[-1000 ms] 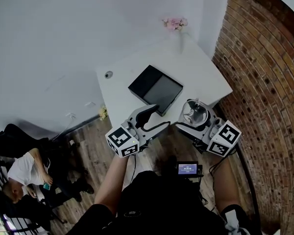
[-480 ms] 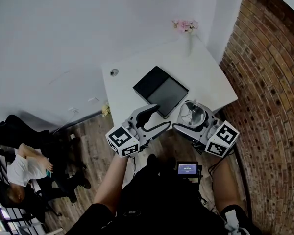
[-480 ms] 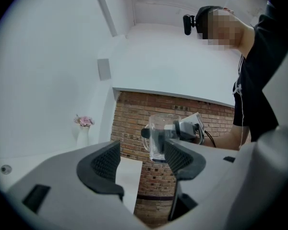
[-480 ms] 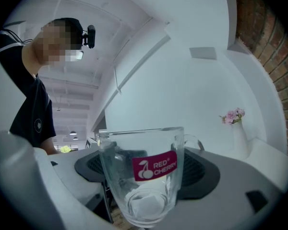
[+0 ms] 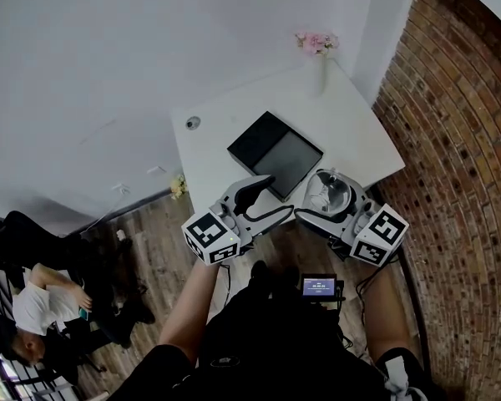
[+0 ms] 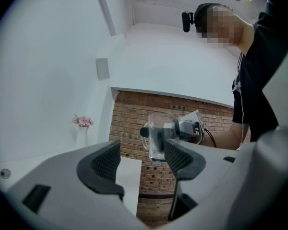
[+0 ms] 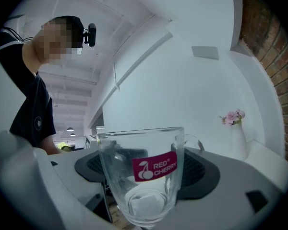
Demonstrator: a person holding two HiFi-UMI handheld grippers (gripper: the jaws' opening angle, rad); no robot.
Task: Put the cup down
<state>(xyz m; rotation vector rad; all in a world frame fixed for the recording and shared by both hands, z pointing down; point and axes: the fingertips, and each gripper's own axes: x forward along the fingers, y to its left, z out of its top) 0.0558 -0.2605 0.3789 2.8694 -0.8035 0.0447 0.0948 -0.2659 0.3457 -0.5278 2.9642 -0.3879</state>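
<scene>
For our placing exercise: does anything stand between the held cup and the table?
Nothing visible does. The cup, in the right gripper, hangs at the table's near edge; the black tray lies to its left.

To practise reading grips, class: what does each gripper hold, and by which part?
The right gripper holds the glass cup by its side walls, not the handle. The left gripper holds nothing; jaws apart.

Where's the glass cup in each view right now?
Head view: glass cup just right of centre.
Left gripper view: centre, beyond the left gripper's open jaws.
Right gripper view: bottom centre, in the right gripper's jaws.
Shared landmark: white vase of pink flowers.
</scene>
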